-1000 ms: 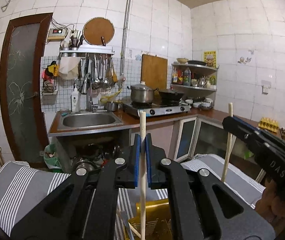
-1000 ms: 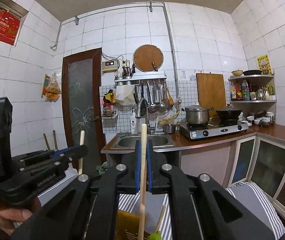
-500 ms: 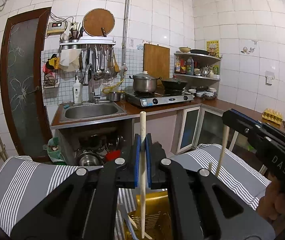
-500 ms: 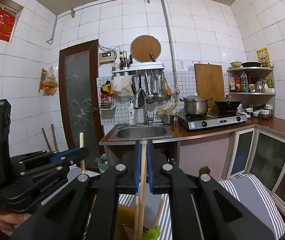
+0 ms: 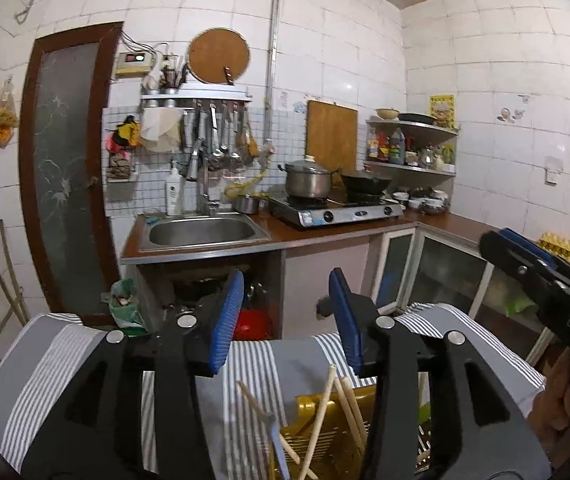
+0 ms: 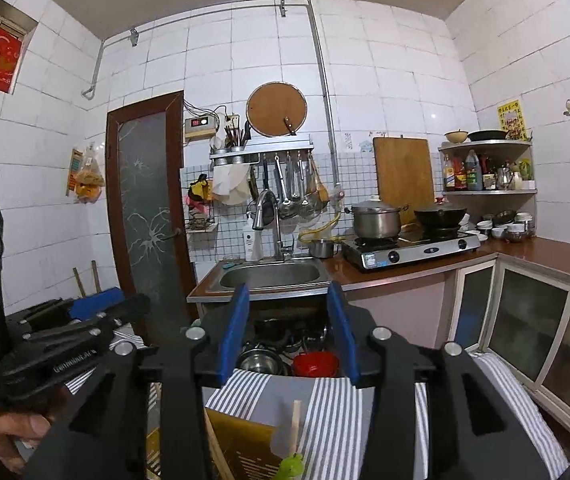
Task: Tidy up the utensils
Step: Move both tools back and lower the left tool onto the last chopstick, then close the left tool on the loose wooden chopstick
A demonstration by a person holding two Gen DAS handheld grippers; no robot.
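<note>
My left gripper (image 5: 285, 320) is open and empty, its blue pads spread wide above a yellow utensil holder (image 5: 325, 436). Several wooden chopsticks (image 5: 321, 420) stand leaning inside the holder. My right gripper (image 6: 287, 330) is open and empty too, above the same yellow holder (image 6: 241, 444), where a chopstick (image 6: 295, 424) and a green-topped utensil (image 6: 291, 464) stick up. The right gripper also shows at the right edge of the left wrist view (image 5: 545, 280), and the left gripper at the left edge of the right wrist view (image 6: 65, 344).
The holder stands on a grey-and-white striped cloth (image 5: 257, 364). Behind it are a steel sink (image 5: 203, 234), a gas stove (image 5: 337, 210) with a pot (image 5: 309, 180) and a wok, hanging ladles, a corner shelf and a brown door (image 5: 65, 168).
Both grippers have opened and let go of the chopsticks they each held upright. The chopsticks now rest in the yellow holder below.
</note>
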